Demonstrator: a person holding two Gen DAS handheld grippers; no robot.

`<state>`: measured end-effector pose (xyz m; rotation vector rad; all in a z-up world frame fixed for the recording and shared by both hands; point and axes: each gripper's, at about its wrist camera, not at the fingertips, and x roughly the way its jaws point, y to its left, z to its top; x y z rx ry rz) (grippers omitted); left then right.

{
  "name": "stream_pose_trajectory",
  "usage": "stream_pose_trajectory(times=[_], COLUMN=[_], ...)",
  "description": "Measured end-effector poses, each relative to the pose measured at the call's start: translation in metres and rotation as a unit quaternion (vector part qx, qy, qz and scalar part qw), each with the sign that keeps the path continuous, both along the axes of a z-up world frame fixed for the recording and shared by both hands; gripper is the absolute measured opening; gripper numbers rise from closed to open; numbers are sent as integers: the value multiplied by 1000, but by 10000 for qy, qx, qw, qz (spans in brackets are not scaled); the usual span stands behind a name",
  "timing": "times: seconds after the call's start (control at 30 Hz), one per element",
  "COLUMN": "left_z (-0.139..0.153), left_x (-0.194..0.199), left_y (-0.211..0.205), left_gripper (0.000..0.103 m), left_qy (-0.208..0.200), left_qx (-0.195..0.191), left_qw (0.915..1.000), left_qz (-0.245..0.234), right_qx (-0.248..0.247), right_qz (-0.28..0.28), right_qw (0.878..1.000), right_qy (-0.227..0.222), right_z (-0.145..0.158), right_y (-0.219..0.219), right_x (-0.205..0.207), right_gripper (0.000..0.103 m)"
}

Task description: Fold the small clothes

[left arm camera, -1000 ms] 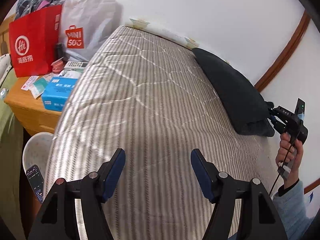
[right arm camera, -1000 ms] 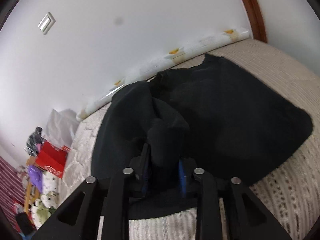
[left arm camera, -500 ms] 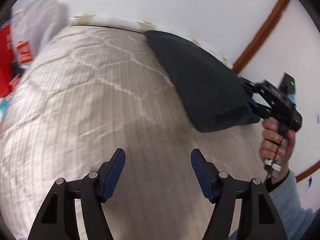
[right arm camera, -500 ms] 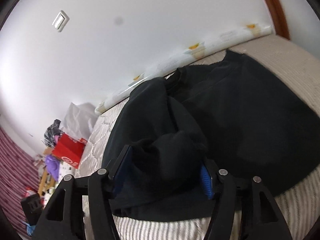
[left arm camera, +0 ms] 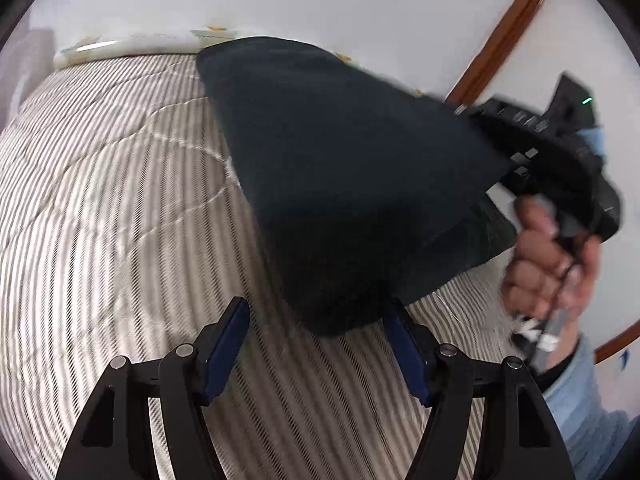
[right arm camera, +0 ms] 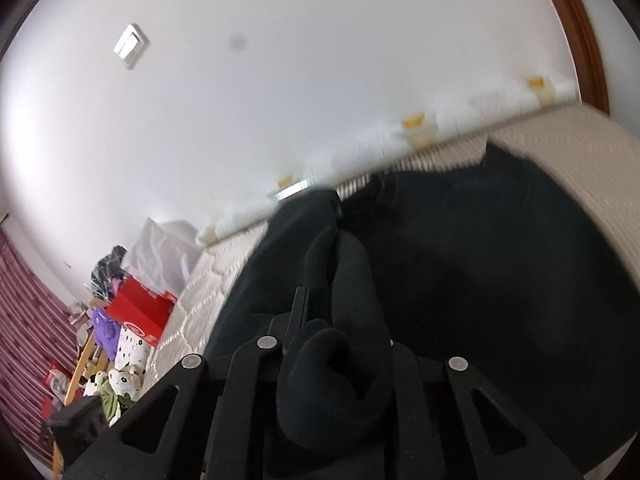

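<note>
A bed (left arm camera: pixel 120 208) with a beige and white striped, quilted cover fills both views. It stands against a white wall (right arm camera: pixel 280 100), with a pale printed strip (left arm camera: pixel 140 42) along the far edge and brown wooden trim (left arm camera: pixel 508 28) at the corner. In the right wrist view a light switch (right arm camera: pixel 130 45) sits high on the wall. Beyond the far end of the bed there is a cluttered wooden side table (right arm camera: pixel 86 360) carrying a red bag (right arm camera: pixel 138 312), a white bag (right arm camera: pixel 160 252) and soft toys.

There is one garment: a black garment (left arm camera: pixel 340 168) spread on the bed. Two tools show, one in each hand.

The left tool (left arm camera: pixel 316 346) stands released, its blue-padded fingers well apart just above the striped cover. The garment's near corner lies between the finger tips, and neither pad presses on it.

The right tool (right arm camera: pixel 340 320) has just been closing and is clenched on a bunched fold of the black garment, which bulges up between its fingers. In the left wrist view the person's right hand (left arm camera: pixel 548 256) grips that tool at the garment's raised right edge, a light blue sleeve (left arm camera: pixel 588 408) below it.
</note>
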<state>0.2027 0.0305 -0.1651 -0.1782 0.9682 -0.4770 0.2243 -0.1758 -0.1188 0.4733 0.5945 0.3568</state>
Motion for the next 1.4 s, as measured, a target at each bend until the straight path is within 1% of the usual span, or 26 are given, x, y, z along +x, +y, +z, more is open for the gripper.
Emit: stream_pose_trajectory(times=[0.07,0.13,0.17,0.23,0.3,0.33,0.37,0.43,0.5,0.57,0.63,0.7,0.8,0.87,0.93,0.97,1.03,1.07,1.17,1.2,1.23,1.27,1.3,1.33,1.4], left_z=[2,5,7,11,13,13,14,13,12,11,11,10,11,11,11,12,12,12,14,15,16,17,17,19,21], left_x=[1,1,1,-2,-4,-5,-6,-8,-5,-5,-6,-7,-3,-6,-8,-11,-12,-10,-9,-10,-11,-13,-13,-13,-16], left_y=[-11,-22,-26,-40,-51,-56,-62,-74,-86,-96,-103,-109,-117,-117,-113,-115,-113,-108,-99,-96,-93,-91,-90,-89,-87], left_gripper=[67,67,67,67,67,67,67,67,67,67,67,66,65,62,55,53,45,44,35,29,28,27,24,23,21], left_qy=[-108,-184,-224,-333,-403,-435,-476,-540,-531,-534,-543,-556,-569,-583,-597,-594,-561,-546,-548,-557,-553,-544,-550,-567,-631], left_qx=[122,194,231,331,397,441,497,528,557,598,666,723,781,781,777,764,730,704,661,668,643,619,598,592,591], left_qw=[9999,9996,9995,9987,9979,9975,9970,9962,9958,9954,9951,9950,9948,9949,9950,9952,9957,9960,9963,9961,9963,9965,9965,9964,9959], left_qz=[5,-37,-70,-193,-300,-335,-367,-435,-505,-526,-481,-410,-309,-255,-176,-129,-25,-1,98,140,158,170,188,204,253], right_qx=[-73,-183,-282,-407,-455,-468,-469,-380,-310,-417,-574,-741,-928,-1082,-1266,-1378,-1446,-1443,-1233,-1215,-1223,-1236,-1244,-1262,-1337], right_qz=[-116,-270,-431,-688,-922,-1039,-1212,-1360,-1408,-1351,-1308,-1273,-1274,-1333,-1401,-1393,-1325,-1325,-1421,-1425,-1402,-1357,-1307,-1304,-1311], right_qw=[9995,9972,9946,9900,9864,9857,9856,9872,9892,9899,9897,9888,9869,9844,9812,9796,9793,9793,9809,9811,9813,9819,9828,9826,9816], right_qy=[-296,-672,-906,-1159,-1279,-1243,-1082,-744,-272,-3,101,256,353,382,399,447,497,507,490,495,500,470,402,390,378], right_z=[13,28,34,39,37,33,24,9,-11,-24,-28,-32,-33,-31,-30,-32,-37,-38,-42,-42,-43,-43,-42,-41,-38], right_y=[-12,-29,-41,-60,-85,-96,-112,-133,-148,-150,-150,-151,-151,-152,-153,-152,-152,-153,-155,-154,-152,-149,-145,-142,-136], right_x=[-9,-22,-31,-43,-52,-53,-53,-49,-41,-37,-36,-36,-43,-51,-58,-59,-60,-61,-61,-60,-59,-58,-58,-58,-57], right_gripper=[13,13,13,13,13,13,13,13,13,13,14,17,26,37,40,41,41,41,40,38,32,24,20,17,15])
